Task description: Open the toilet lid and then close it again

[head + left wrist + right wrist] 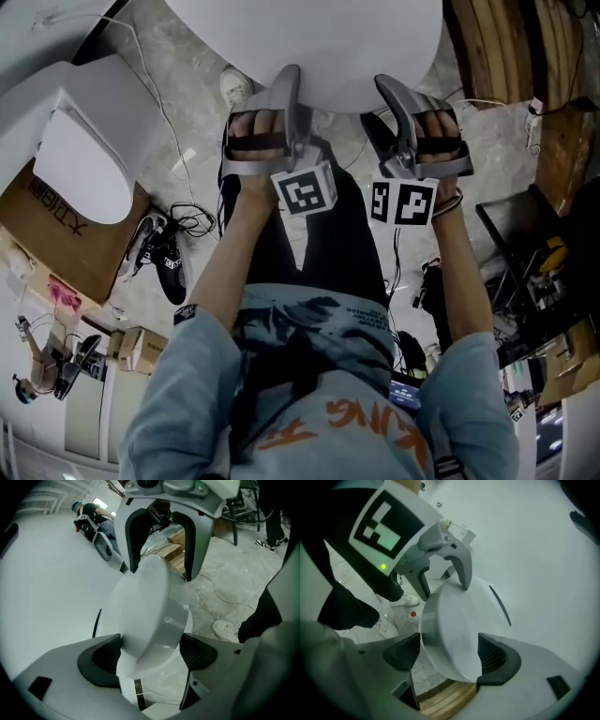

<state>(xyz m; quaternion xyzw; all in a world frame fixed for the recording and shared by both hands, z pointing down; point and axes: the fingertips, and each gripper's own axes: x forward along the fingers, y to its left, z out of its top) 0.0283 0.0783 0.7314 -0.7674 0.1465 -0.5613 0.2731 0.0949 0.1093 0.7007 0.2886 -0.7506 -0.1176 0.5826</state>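
The white toilet lid (309, 37) fills the top of the head view, and both grippers reach over its front rim. My left gripper (286, 89) straddles the rim left of centre. In the left gripper view the thick lid edge (145, 606) sits between its jaws (150, 651), against one pad, with a thin gap at the other. My right gripper (392, 94) holds the rim right of centre. In the right gripper view the lid (454, 625) fills the space between both pads (450, 653). Each gripper shows in the other's view, on the same rim.
A second white toilet seat (84, 159) rests on a cardboard box (56, 234) at the left, with cables (178, 225) on the marble floor beside it. Wooden pallets (506, 47) stand at the top right. A white shoe (234, 84) and a small bottle (412, 616) lie near the bowl.
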